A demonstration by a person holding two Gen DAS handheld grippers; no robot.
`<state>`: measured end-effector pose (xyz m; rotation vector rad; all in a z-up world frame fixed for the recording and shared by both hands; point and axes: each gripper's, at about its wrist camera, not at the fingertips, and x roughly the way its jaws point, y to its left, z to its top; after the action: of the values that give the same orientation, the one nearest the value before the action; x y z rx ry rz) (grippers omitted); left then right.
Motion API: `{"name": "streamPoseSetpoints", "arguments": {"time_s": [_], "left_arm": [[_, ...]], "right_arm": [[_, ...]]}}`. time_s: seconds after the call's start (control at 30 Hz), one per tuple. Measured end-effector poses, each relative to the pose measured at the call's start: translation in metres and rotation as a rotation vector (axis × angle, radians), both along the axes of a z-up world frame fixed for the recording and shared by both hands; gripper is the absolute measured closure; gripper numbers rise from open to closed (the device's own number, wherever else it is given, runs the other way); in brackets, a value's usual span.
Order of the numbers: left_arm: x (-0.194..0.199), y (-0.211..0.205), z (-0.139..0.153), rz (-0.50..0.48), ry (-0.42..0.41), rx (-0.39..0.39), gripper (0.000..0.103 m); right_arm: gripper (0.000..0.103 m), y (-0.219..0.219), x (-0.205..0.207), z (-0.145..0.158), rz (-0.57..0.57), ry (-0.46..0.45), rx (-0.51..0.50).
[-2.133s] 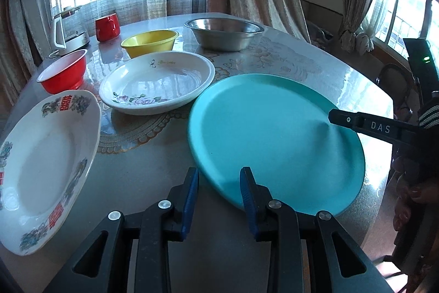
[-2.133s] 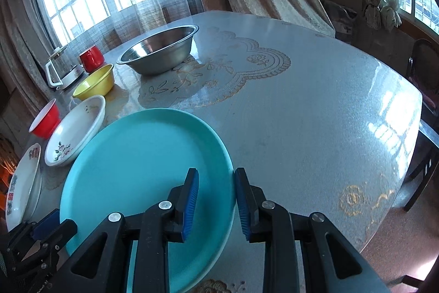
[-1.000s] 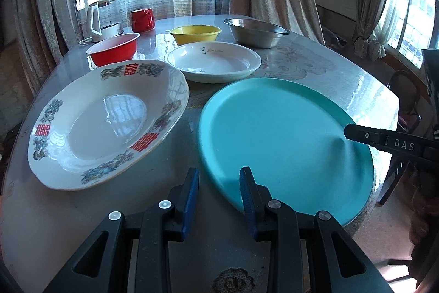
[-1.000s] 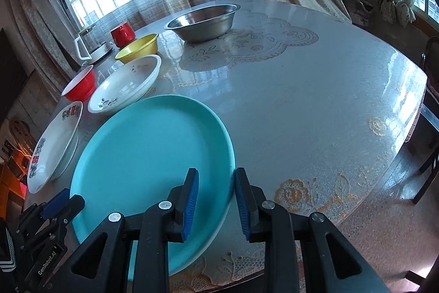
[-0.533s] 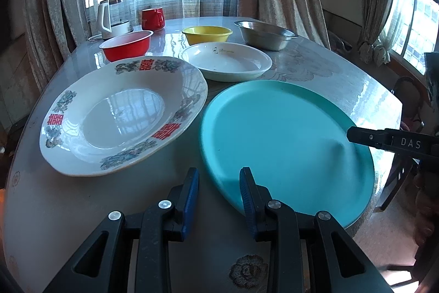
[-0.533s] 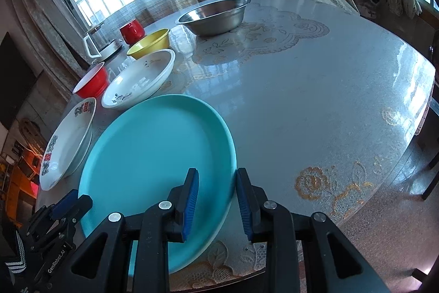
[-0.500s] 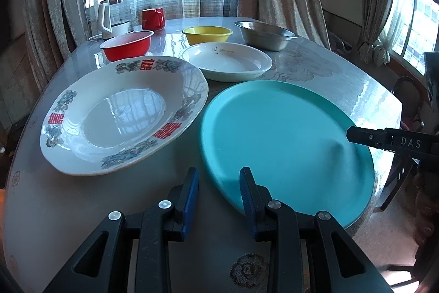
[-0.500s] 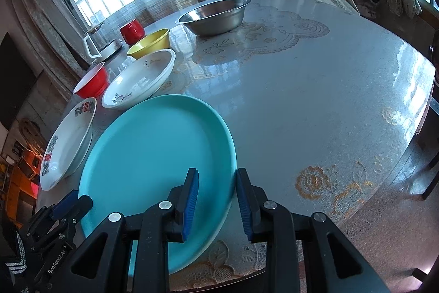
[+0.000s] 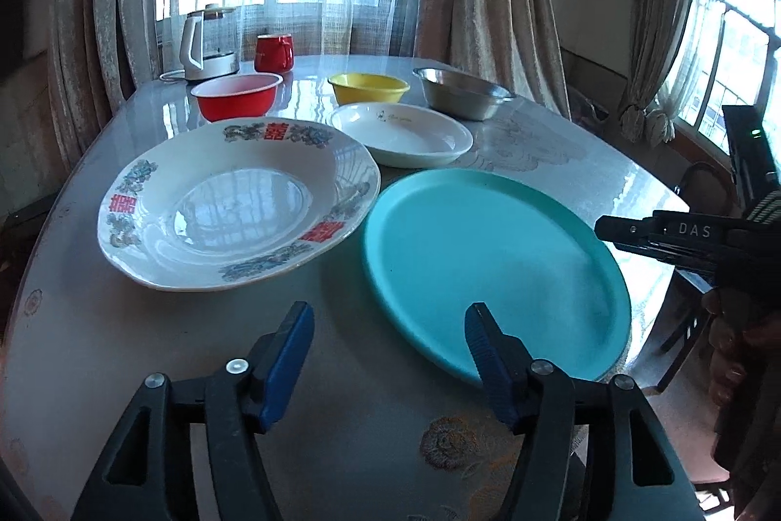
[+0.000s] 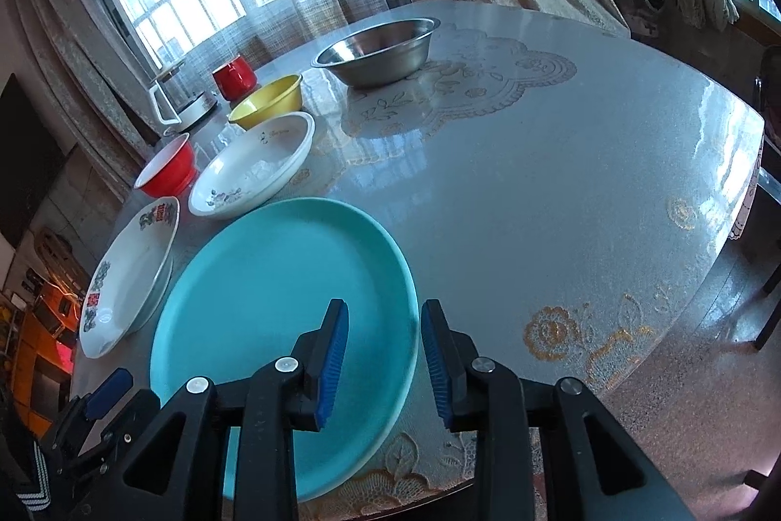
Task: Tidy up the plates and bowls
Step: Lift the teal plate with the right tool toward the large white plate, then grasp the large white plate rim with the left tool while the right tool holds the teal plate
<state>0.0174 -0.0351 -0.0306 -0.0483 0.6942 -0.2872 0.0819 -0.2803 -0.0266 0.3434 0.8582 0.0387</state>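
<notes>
A large teal plate (image 9: 488, 257) lies near the table's front edge, with a white plate with red characters (image 9: 234, 198) to its left. Behind them stand a white floral plate (image 9: 405, 133), a red bowl (image 9: 234, 98), a yellow bowl (image 9: 368, 87) and a steel bowl (image 9: 461, 98). My left gripper (image 9: 385, 325) hovers at the teal plate's near-left rim, its jaws opening with only tabletop between them. My right gripper (image 10: 383, 316) hangs over the teal plate's (image 10: 273, 291) right rim, jaws narrowly apart; the rim shows through the gap, untouched.
A red mug (image 9: 274, 52) and a white kettle (image 9: 202, 47) stand at the table's far side by the curtained window. The round table (image 10: 537, 179) has a glossy lace-patterned top, bare on its right half. A chair is beyond its right edge.
My left gripper's jaws have spread wide apart, and that hand has drawn back a little from the plates. The right gripper has barely moved. No dish has shifted.
</notes>
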Motion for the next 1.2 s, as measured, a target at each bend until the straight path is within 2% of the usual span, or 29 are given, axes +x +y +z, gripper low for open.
{"name": "streamPoseSetpoints", "arguments": {"time_s": [0.17, 0.3, 0.5, 0.77, 0.93, 1.2], "left_arm": [[-0.01, 0.024, 0.014, 0.082, -0.085, -0.035, 0.015], [-0.002, 0.043, 0.016, 0.195, -0.055, -0.011, 0.007], [0.008, 0.082, 0.012, 0.347, 0.007, -0.069, 0.005], [0.028, 0.124, 0.007, 0.536, 0.077, -0.095, 0.003], [0.041, 0.14, 0.003, 0.584, 0.093, -0.111, 0.003], [0.058, 0.154, 0.001, 0.599, 0.07, -0.158, 0.003]], "right_arm": [[0.069, 0.007, 0.003, 0.009, 0.013, -0.04, 0.008], [0.067, 0.018, 0.006, 0.01, 0.046, -0.044, 0.024], [0.063, 0.044, 0.012, 0.016, 0.119, -0.062, 0.016], [0.059, 0.083, 0.031, 0.022, 0.221, -0.082, 0.012], [0.058, 0.107, 0.05, 0.024, 0.269, -0.082, 0.011], [0.058, 0.149, 0.082, 0.027, 0.34, -0.081, -0.004]]}}
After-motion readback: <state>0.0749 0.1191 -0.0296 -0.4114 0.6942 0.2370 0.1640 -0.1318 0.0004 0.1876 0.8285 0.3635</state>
